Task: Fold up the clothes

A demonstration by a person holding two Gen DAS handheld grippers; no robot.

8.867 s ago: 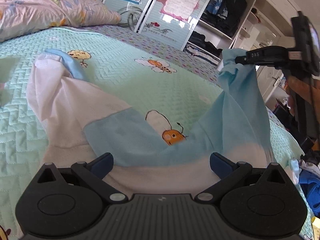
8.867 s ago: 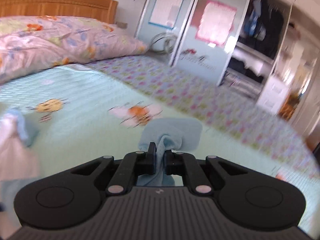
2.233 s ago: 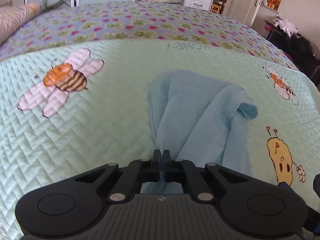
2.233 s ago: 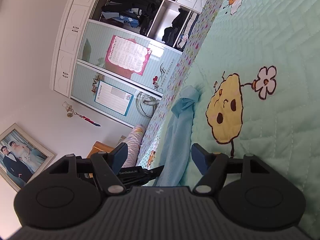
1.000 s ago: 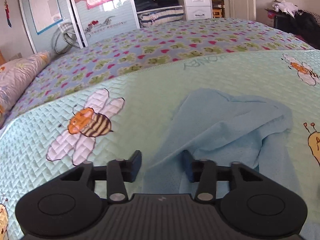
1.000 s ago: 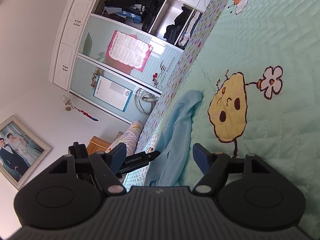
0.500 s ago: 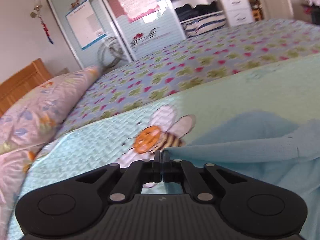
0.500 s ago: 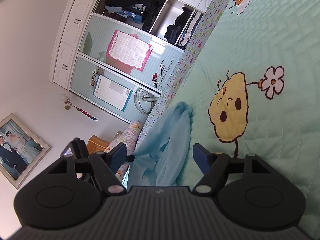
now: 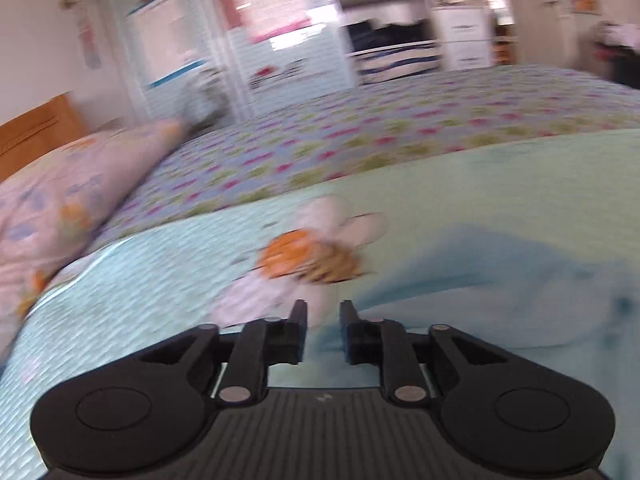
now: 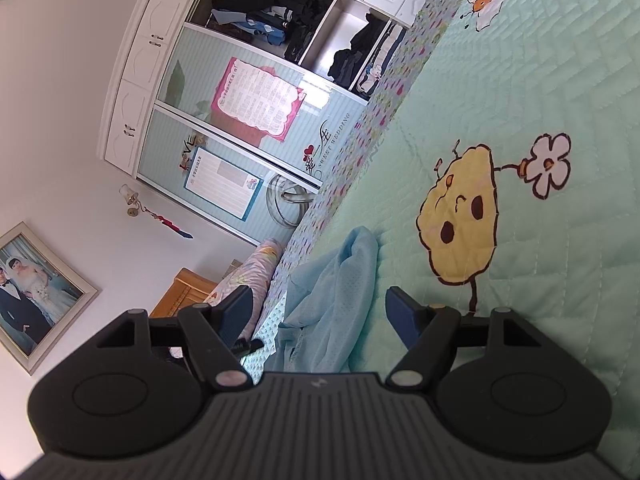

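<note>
The left gripper (image 9: pixel 322 314) has its jaws a little apart — they have just been opening, and in this blurred view no cloth is pinched between the tips. The light blue garment (image 9: pixel 500 296) lies on the mint quilt (image 9: pixel 500 184) just ahead of the tool and off to its right, its near edge running up close to the right-hand finger. A bee print (image 9: pixel 308 256) sits on the quilt straight beyond the fingertips, and a flowered pillow (image 9: pixel 52 200) lies far off to the left.

Over to the right gripper (image 10: pixel 316 312) — jaws spread wide, holding nothing. Its view is rolled over sideways, so the bed climbs up the right of the frame. The garment (image 10: pixel 336 300) shows in the gap between its fingers, a rumpled strip whose long axis runs straight away from the tool toward the wardrobe (image 10: pixel 248 92). A yellow cartoon print (image 10: pixel 460 216) lies beside the cloth, past the right-hand finger.

The relation that counts: the garment stretches lengthwise away from the right gripper, while the left one stands at its side edge. By my reading the left is the nearer to a graspable edge, though the right already straddles the near end. The fold looks far from finished; the cloth is bunched, not flat.
</note>
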